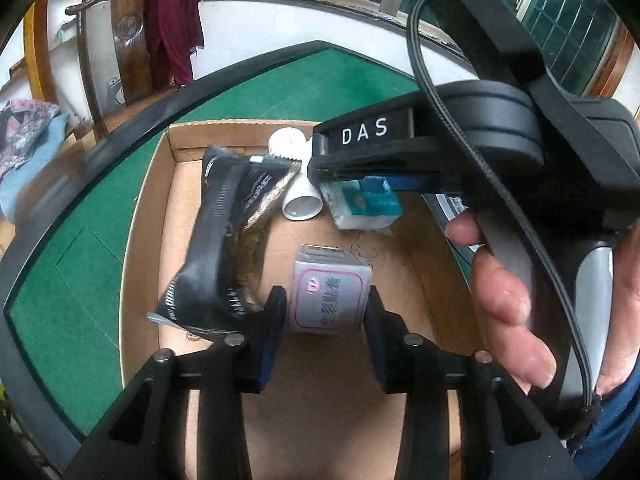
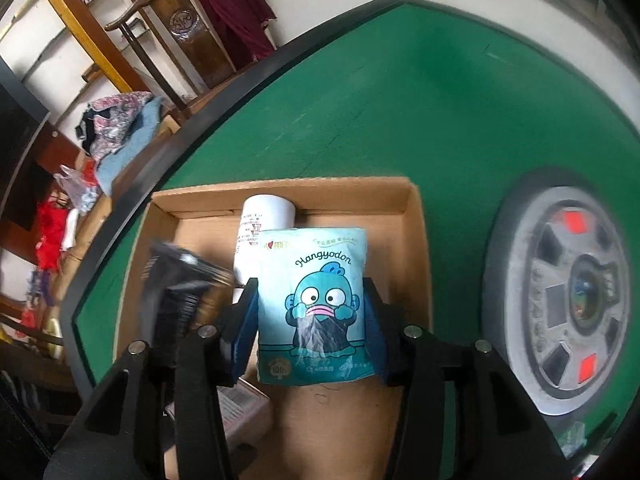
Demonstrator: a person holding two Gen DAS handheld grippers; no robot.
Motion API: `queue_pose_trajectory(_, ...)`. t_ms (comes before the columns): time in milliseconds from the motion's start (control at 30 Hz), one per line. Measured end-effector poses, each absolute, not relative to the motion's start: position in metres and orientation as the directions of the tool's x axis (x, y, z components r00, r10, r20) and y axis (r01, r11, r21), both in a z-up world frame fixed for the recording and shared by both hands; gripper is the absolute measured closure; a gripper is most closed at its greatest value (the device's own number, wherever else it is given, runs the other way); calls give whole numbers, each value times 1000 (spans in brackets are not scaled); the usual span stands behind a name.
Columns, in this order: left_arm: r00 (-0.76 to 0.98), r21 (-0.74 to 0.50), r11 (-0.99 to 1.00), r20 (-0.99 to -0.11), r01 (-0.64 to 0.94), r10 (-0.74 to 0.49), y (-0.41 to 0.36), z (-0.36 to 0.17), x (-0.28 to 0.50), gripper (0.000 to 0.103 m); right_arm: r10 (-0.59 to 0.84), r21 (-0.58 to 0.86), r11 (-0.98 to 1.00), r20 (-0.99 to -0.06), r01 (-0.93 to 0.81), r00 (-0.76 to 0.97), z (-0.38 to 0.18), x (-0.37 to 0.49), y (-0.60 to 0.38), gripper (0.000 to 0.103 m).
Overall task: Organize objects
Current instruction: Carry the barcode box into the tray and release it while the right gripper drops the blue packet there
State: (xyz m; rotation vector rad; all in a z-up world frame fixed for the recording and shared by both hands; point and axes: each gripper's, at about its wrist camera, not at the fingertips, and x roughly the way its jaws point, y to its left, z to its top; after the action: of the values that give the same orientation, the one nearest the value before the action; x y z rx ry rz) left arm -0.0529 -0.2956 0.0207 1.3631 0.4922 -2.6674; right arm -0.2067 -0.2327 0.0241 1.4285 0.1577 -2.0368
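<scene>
A shallow cardboard box (image 1: 152, 216) sits on the green table. In it lie a black packet (image 1: 216, 240), a white bottle (image 1: 302, 196) and a small clear-wrapped pack with pink print (image 1: 330, 296). My left gripper (image 1: 326, 312) is shut on that small pack, low in the box. My right gripper (image 2: 312, 312) is shut on a teal Hangyodon tissue pack (image 2: 314, 304) and holds it above the box (image 2: 416, 240). It also shows in the left wrist view (image 1: 366, 204), with the right gripper (image 1: 360, 148) over it. The white bottle (image 2: 266, 220) lies behind the pack.
The green felt table (image 2: 400, 112) has a black raised rim (image 1: 72, 184). A round grey centre panel (image 2: 560, 304) lies right of the box. A wooden chair with a maroon cloth (image 1: 172, 28) and piles of clothes (image 2: 120, 128) stand beyond the table.
</scene>
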Motion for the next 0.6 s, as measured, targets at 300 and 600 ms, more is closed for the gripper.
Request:
queue_pose_trajectory(300,-666,-304,-920,-743,246,67,-293,40,-33,48,-466,241,-784,-838,573,-285,49,-199,-214,49)
queue_pose_trajectory(600,-696,-290,-926,-717,243,42,-287,50,-19,43,-530,278,-761,-787,587,-315,72,-182,-203,48)
